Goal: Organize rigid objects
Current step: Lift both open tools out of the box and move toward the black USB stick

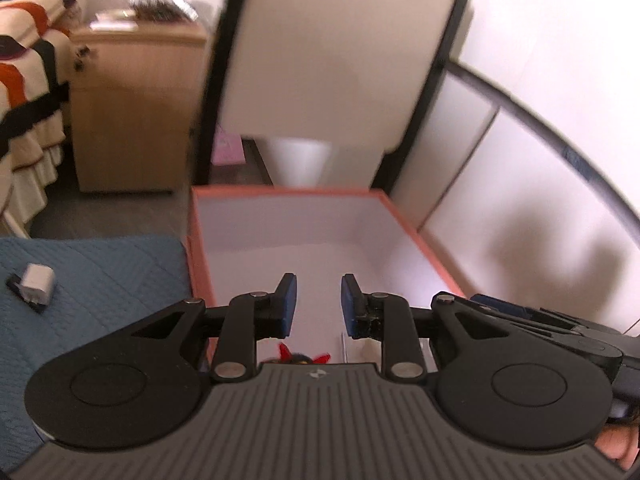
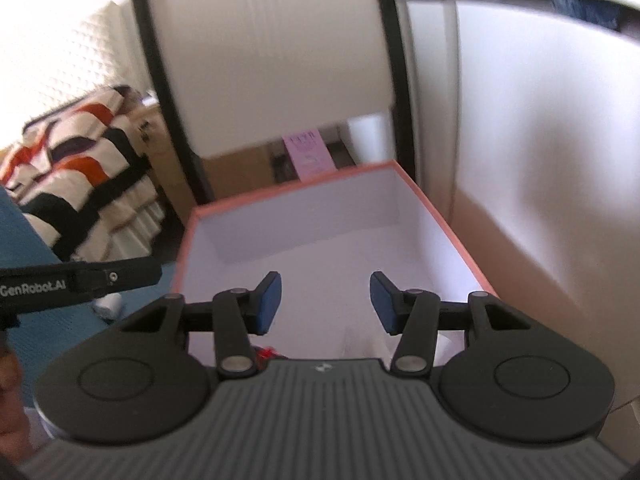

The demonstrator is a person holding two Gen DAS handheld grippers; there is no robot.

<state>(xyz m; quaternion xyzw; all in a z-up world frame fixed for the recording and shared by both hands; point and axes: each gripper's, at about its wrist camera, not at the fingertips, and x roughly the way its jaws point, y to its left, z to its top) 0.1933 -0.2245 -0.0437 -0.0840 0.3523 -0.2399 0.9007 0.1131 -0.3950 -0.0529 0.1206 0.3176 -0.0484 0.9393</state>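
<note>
An orange box (image 1: pixel 199 248) with a white inside stands ahead in both views (image 2: pixel 460 240). My left gripper (image 1: pixel 319 305) is open and empty above its near end. My right gripper (image 2: pixel 325 302) is open and empty, also above the box. A small red-and-black object (image 1: pixel 302 356) and a clear item (image 1: pixel 362 346) lie in the box, mostly hidden under the left gripper. The red object peeks out in the right wrist view (image 2: pixel 264 354). A small white charger (image 1: pixel 36 286) lies on the blue mat (image 1: pixel 104 280).
A chair (image 1: pixel 332 52) with black frame stands behind the box. A wooden nightstand (image 1: pixel 132 108) and a bed with a striped blanket (image 1: pixel 24 92) are at the left. A white wall panel (image 2: pixel 540 160) runs along the right. The left gripper's body (image 2: pixel 76 282) crosses the right view.
</note>
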